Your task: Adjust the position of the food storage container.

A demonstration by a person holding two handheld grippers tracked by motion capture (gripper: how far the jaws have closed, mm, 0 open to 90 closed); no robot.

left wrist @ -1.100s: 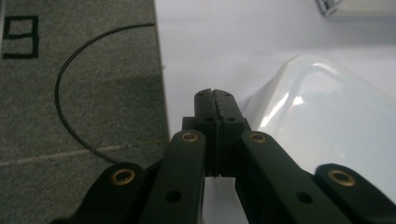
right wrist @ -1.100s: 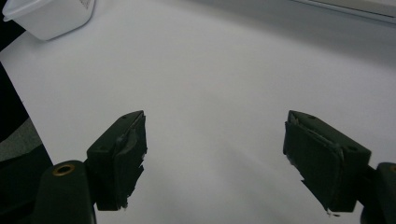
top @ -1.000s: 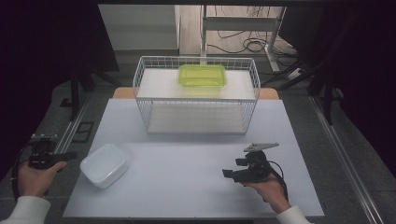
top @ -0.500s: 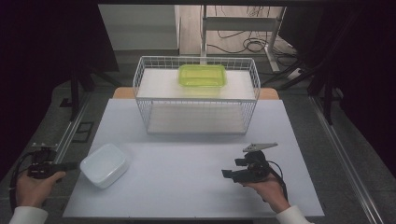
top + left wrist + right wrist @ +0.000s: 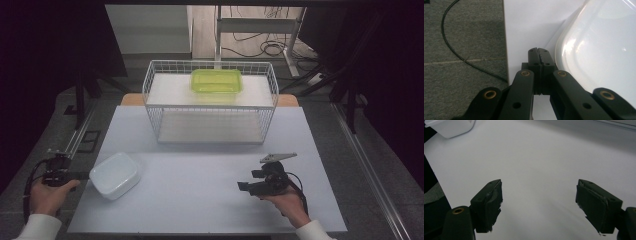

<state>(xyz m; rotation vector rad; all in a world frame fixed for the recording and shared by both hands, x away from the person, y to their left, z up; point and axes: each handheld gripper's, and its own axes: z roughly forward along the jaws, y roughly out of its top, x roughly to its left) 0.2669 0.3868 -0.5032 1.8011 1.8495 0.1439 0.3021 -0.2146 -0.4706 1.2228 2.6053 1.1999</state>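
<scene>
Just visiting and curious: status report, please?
Left gripper shut, empty, beside white container. Right gripper open, empty over table. Nothing between left gripper and container.

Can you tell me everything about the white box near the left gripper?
The white box is a shallow tub with rounded corners, glossy plastic by its look. It lies near the table's front left corner, seemingly upside down, smooth base upward. The left gripper, jaws shut, has its tips right at the box's left side; whether they touch is unclear.
</scene>
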